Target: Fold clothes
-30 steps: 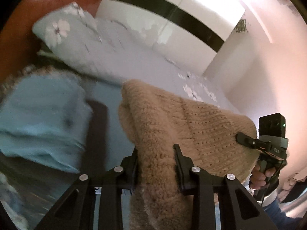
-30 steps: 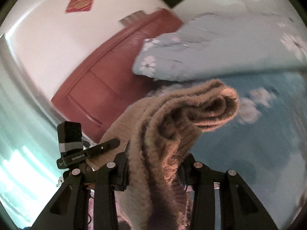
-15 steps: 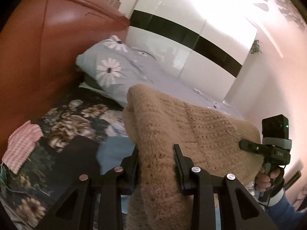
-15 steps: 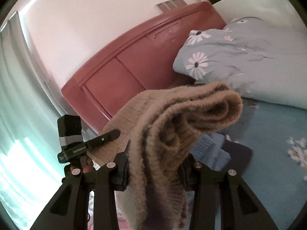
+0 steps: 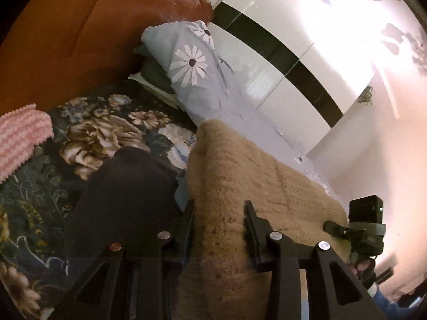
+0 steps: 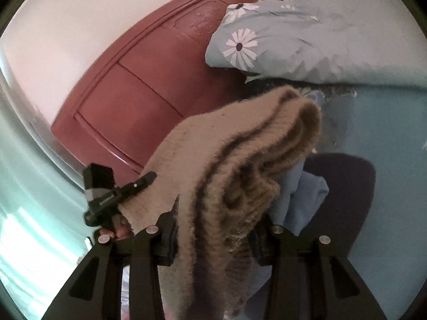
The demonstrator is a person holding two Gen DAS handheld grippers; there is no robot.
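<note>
My left gripper (image 5: 218, 221) is clamped on one end of a tan knitted sweater (image 5: 256, 186), its two black fingers pressing the thick fuzzy fabric from both sides. My right gripper (image 6: 214, 229) is clamped on the other end, where the knit bunches into several stacked folds between its fingers. The sweater hangs in the air between the two grippers, stretched from one to the other above the bed.

In the left view, the far end of the sweater reaches the right gripper (image 5: 365, 237), seen from outside with its camera block on top and my fingers wrapped around its handle. In the right view, the left gripper (image 6: 117, 194) shows the same way, just beside the sweater's left edge.

Below the sweater lies a dark garment (image 5: 125, 194), and touching it a light blue garment (image 6: 299, 200) that pokes out from under the sweater's folds. Left of the sweater in the left view, a dark blanket (image 5: 88, 133) with large pale flowers covers the bed, and a pink knitted cloth (image 5: 21, 138) rests on it near the edge of the frame.

Beyond the sweater, a pale blue pillow (image 6: 293, 40) printed with white daisies leans against a reddish-brown wooden headboard (image 6: 149, 80). Farther still, behind the pillow in the left view, stands a glossy white wardrobe (image 5: 280, 61) crossed by a black band.
</note>
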